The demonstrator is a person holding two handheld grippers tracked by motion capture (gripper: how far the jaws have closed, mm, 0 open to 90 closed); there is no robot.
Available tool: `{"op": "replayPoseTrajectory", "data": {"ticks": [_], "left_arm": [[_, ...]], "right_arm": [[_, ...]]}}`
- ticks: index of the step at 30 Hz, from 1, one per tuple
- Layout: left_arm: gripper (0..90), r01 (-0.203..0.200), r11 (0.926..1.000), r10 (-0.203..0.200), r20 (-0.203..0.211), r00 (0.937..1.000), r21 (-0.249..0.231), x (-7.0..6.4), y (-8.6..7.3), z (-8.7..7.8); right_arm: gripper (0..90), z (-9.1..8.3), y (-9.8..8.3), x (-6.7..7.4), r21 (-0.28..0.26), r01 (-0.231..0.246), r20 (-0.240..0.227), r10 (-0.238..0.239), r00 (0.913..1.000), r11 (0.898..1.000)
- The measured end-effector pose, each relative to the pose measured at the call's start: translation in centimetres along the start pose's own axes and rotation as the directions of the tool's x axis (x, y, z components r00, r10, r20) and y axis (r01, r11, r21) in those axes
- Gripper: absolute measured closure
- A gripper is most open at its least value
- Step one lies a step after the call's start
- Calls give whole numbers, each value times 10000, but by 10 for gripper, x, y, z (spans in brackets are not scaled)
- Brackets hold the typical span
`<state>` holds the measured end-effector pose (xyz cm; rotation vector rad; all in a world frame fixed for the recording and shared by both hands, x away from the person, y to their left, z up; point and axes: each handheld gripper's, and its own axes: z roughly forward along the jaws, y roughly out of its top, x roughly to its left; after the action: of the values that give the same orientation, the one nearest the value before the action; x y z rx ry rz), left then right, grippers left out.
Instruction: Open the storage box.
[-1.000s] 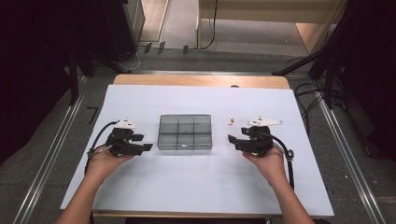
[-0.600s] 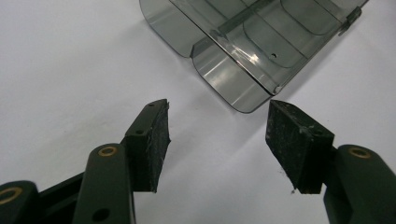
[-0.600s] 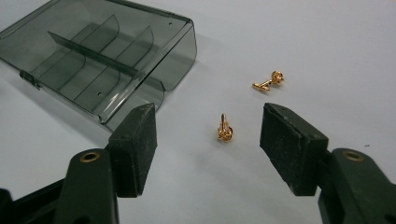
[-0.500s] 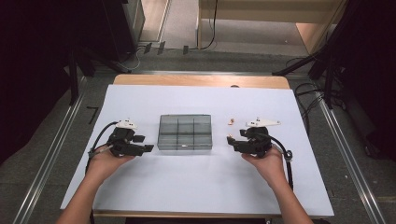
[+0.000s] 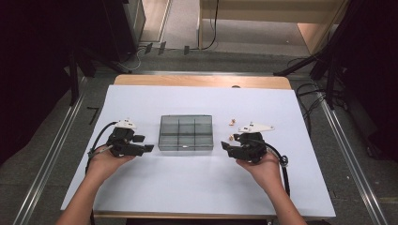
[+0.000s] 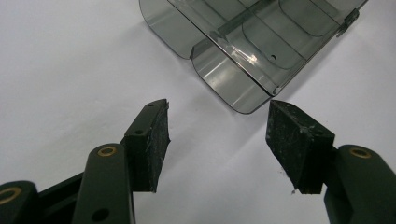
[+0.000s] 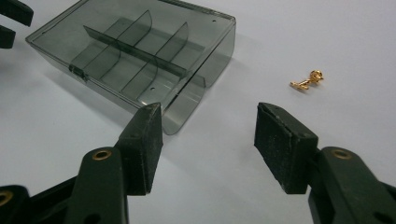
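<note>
A smoky transparent box (image 5: 186, 132) with inner dividers lies shut in the middle of the white table (image 5: 197, 187). My left gripper (image 5: 149, 148) rests just left of it, open, its jaws aimed at the box's corner (image 6: 233, 88). On the other side, my right gripper (image 5: 224, 147) is open too, close to the box's right corner (image 7: 182, 112). A small gold piece (image 7: 307, 81) lies on the table past the right gripper's jaws. Two such small pieces (image 5: 232, 123) show right of the box in the high view.
The white table top ends in a wooden strip (image 5: 202, 80) at the far side. Metal rails (image 5: 349, 159) run along the floor on both sides. Cables (image 5: 281, 164) trail from each gripper toward the person.
My right gripper has moved a little left and nearer to the box. The left gripper has barely shifted.
</note>
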<state>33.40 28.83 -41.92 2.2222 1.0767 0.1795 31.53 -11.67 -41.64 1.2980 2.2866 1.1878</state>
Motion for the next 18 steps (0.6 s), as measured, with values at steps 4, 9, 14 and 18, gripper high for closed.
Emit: {"op": "replayPoseTrajectory", "data": {"ticks": [4,9,14,18], "left_arm": [[405,-88,9999,88,34,10000,62,-1,0,0],[404,-63,10000,63,49,10000,51,-2,0,1],[401,-53,10000,52,97,9999,76,-2,0,1],[400,-49,9999,47,121,9999,123,-3,1,2]], "right_arm": [[452,0,2,7,18,-312,-60,312,9995,9995],[458,-2,6,18,-153,-428,146,430,9990,9990],[507,-2,8,30,-140,-403,232,406,9989,9991],[513,1,7,38,-101,-499,230,502,9985,9987]]}}
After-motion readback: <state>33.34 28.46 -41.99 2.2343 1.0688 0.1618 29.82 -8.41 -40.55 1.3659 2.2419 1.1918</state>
